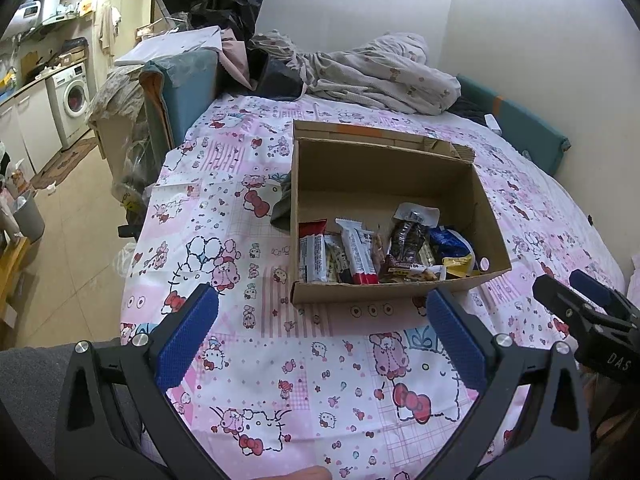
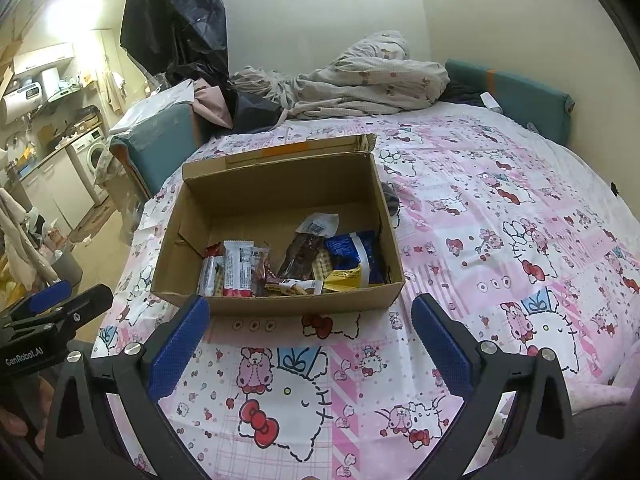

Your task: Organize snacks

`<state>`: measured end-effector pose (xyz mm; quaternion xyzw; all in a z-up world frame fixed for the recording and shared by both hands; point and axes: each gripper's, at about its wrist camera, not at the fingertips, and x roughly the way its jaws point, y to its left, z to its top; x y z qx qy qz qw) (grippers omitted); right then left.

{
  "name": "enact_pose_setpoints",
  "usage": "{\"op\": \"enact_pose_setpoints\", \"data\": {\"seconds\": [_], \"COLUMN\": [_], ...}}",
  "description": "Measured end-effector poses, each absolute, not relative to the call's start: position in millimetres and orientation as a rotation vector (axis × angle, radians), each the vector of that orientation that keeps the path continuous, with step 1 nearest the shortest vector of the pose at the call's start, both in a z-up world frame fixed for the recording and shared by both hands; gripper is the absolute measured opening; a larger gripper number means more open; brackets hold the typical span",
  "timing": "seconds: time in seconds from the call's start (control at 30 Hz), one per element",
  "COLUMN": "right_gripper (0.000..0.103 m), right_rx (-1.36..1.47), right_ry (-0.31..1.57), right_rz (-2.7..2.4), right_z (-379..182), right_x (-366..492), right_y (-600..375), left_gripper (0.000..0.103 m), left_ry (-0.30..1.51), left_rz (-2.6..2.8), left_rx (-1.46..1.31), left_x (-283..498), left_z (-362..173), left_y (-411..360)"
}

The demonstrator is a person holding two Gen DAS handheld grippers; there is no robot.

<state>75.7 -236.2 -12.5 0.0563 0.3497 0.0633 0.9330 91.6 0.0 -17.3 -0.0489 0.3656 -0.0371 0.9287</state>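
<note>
An open cardboard box (image 1: 384, 176) sits on a bed with a pink cartoon sheet (image 1: 256, 360). It holds several snack packets at its near side: a red-and-white bar (image 1: 358, 252), a dark brown packet (image 1: 406, 244), a blue-and-yellow bag (image 1: 454, 252). The box also shows in the right wrist view (image 2: 280, 192) with the same snacks (image 2: 296, 264). My left gripper (image 1: 322, 316) is open and empty, just short of the box's near wall. My right gripper (image 2: 310, 320) is open and empty, also just short of the near wall.
A crumpled blanket (image 1: 380, 72) and clothes lie at the head of the bed. A teal padded rail (image 1: 516, 120) runs along the wall. The bed's left edge drops to a floor (image 1: 72, 248) with a washing machine (image 1: 74, 96) beyond.
</note>
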Motion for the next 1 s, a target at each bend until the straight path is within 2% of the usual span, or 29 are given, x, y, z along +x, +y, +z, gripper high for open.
{"op": "enact_pose_setpoints", "data": {"seconds": [1.0], "right_gripper": [0.103], "right_rx": [0.142], "right_ry": [0.724], "right_rz": [0.135], "right_z": [-16.5], "right_x": [77.3], "right_y": [-236.0], "left_gripper": [0.103], "left_ry": [0.753], "left_rz": [-0.109], "left_rx": [-0.114], "left_x": [92.6], "left_z": [-22.5], "left_y": [1.0]}}
